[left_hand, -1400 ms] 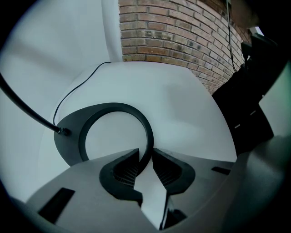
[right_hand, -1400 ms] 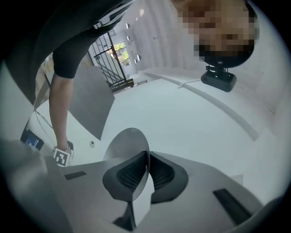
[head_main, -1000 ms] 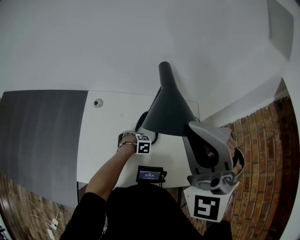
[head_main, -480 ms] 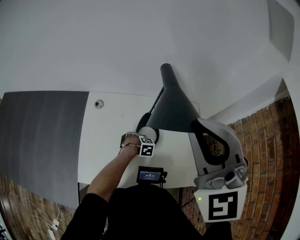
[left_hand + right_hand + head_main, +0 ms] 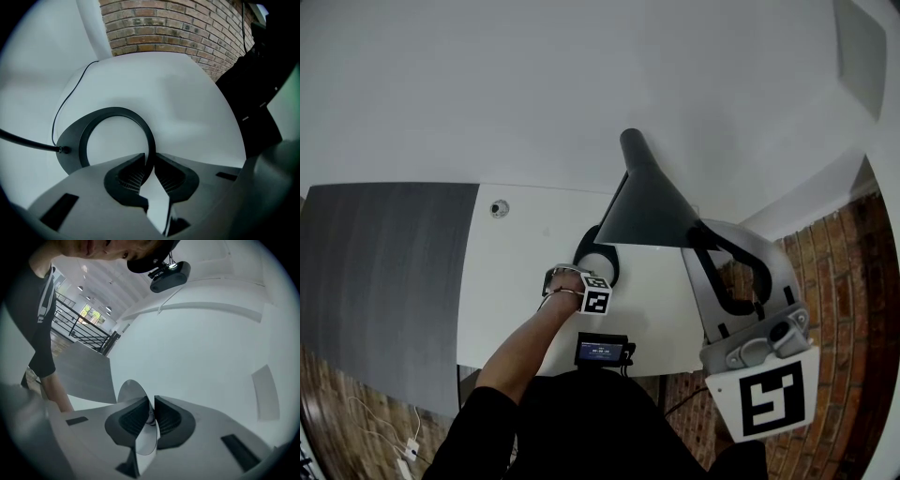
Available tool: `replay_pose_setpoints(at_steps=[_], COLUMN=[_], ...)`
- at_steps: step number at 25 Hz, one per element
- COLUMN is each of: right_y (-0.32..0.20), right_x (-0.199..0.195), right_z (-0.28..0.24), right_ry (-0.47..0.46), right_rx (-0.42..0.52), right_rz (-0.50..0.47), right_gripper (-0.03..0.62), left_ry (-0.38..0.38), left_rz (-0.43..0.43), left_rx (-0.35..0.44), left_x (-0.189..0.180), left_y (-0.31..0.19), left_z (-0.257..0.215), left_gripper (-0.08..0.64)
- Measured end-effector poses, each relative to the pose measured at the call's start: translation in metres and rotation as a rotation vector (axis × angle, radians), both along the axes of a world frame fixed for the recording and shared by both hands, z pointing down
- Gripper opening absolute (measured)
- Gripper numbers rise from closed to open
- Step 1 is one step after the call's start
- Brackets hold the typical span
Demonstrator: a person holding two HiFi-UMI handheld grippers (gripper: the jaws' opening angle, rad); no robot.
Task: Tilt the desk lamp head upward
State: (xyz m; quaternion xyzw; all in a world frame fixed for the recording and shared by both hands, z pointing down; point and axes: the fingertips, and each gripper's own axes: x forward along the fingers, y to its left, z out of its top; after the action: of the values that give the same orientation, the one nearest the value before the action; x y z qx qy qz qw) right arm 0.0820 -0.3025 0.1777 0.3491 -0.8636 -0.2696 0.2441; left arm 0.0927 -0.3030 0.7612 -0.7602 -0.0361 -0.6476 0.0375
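surface: white table (image 5: pixel 516 281)
on it: dark ring-shaped lamp base (image 5: pixel 70 145), black cable (image 5: pixel 28 139) plugged into its side
also: small round fitting (image 5: pixel 497 207) near the far edge

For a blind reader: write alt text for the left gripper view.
The left gripper has just been closing its jaws, which now clamp the rim of the desk lamp's dark grey ring-shaped base on a white tabletop. A thin black cable plugs into the base at left; red-brown brickwork shows beyond the table's edge.

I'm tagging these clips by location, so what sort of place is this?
Probably an office or studio workspace: a white desk against a plain white wall, a dark desk lamp standing on it, and brick-patterned floor around it.
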Motion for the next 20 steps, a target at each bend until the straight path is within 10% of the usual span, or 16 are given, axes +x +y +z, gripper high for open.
replay_pose_setpoints(at_steps=[6,15,20], right_y=[0.006,0.011,0.009], right_x=[-0.004,-0.021,-0.023], right_z=[0.001,0.018,0.013], right_ry=[0.003,0.360,0.340], right_rx=[-0.012,0.347,0.200], right_rz=[-0.033,-0.002,-0.039], right_gripper=[0.044,0.045,0.041], left_ry=[-0.002,-0.027,-0.049], left_rz=[-0.010,0.000,0.031], left_rx=[-0.007,-0.011,0.006], left_x=[0.000,-0.001,0.000], left_y=[0.000,0.000,0.002], left_z=[0.001,0.002,0.003], left_gripper=[0.061,0.060,0.054])
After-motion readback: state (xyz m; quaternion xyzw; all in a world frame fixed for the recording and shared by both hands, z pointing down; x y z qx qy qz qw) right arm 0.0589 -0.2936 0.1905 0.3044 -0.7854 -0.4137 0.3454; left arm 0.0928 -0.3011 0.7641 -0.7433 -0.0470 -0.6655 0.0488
